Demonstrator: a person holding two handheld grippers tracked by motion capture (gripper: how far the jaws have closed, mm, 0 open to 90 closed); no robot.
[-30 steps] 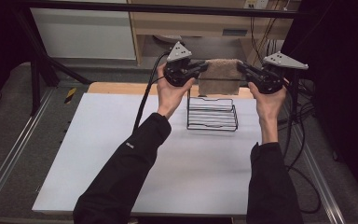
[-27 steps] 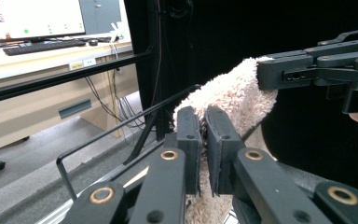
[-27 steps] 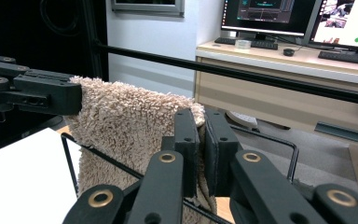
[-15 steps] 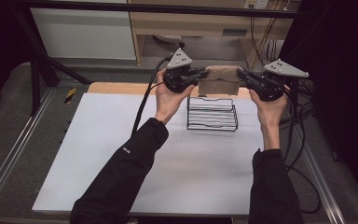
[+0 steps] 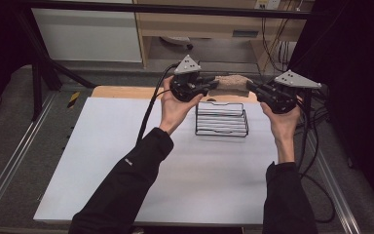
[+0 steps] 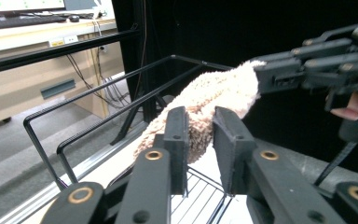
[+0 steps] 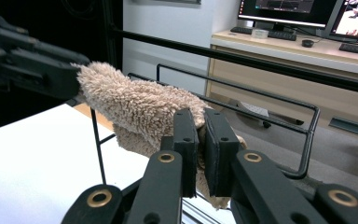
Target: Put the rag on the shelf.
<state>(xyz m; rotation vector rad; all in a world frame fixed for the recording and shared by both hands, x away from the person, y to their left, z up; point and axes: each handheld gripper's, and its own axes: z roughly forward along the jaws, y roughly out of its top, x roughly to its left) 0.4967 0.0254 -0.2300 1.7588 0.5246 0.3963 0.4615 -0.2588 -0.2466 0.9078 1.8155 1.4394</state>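
The fleecy cloth (image 5: pixel 232 84) is a pale beige-tan all over, plain, with a nubby pile. The wire basket (image 5: pixel 222 119) is black. Both grippers, the left gripper (image 5: pixel 213 86) and the right gripper (image 5: pixel 251 87), have black jaws and bodies, brass-coloured pivot rings and a grey three-cornered plate on top. The table (image 5: pixel 126 161) has a plain white top with a light wood strip along its far edge. The sleeves (image 5: pixel 121 185) are black.

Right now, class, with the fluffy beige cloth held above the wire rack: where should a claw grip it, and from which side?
Grip a short end, coming in level from the side. The cloth spans as a narrow band over the wire rack. The right claw pinches one end that way, while the left claw, whose jaws have just been opening, straddles the other.
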